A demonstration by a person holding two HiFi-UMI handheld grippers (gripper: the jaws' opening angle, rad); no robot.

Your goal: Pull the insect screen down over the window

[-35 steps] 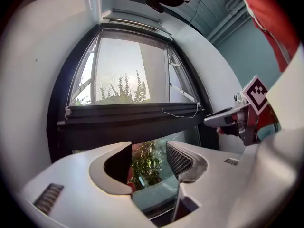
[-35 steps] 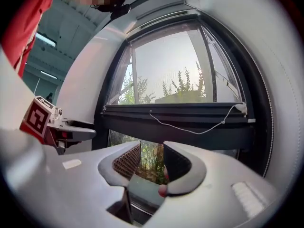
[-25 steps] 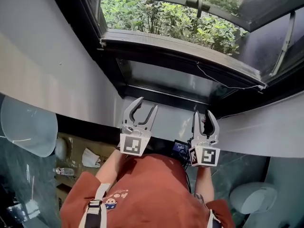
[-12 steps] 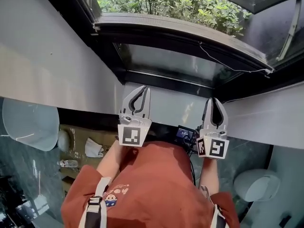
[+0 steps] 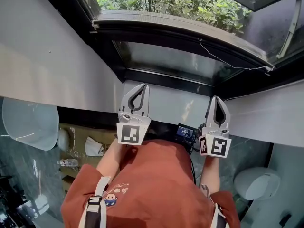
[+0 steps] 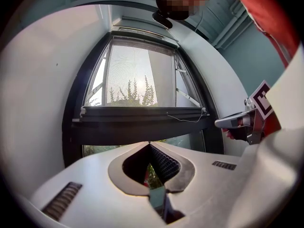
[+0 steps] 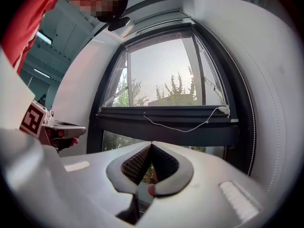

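Note:
The insect screen's dark bottom bar (image 5: pixel 180 32) runs across the window, with a thin white pull cord (image 5: pixel 228 63) hanging along its right part. The same bar (image 6: pixel 142 113) (image 7: pixel 166 112) shows in both gripper views, with hazy mesh above it and clear glass below. My left gripper (image 5: pixel 144 87) is shut and holds nothing; it is held up in front of the white wall under the window. My right gripper (image 5: pixel 216 99) is also shut and holds nothing, level with the left one and to its right. Both are well short of the bar.
The dark window frame (image 5: pixel 166 80) sits between white walls. An opened sash (image 5: pixel 280 23) angles out at the upper right. Below are a white basin (image 5: pixel 28 122), a cardboard box (image 5: pixel 76 144), a small lit device (image 5: pixel 184 133) and a white bowl (image 5: pixel 256 184).
Both grippers' jaws have gone from wide open to shut with nothing in them. The right gripper has drifted slightly down and right.

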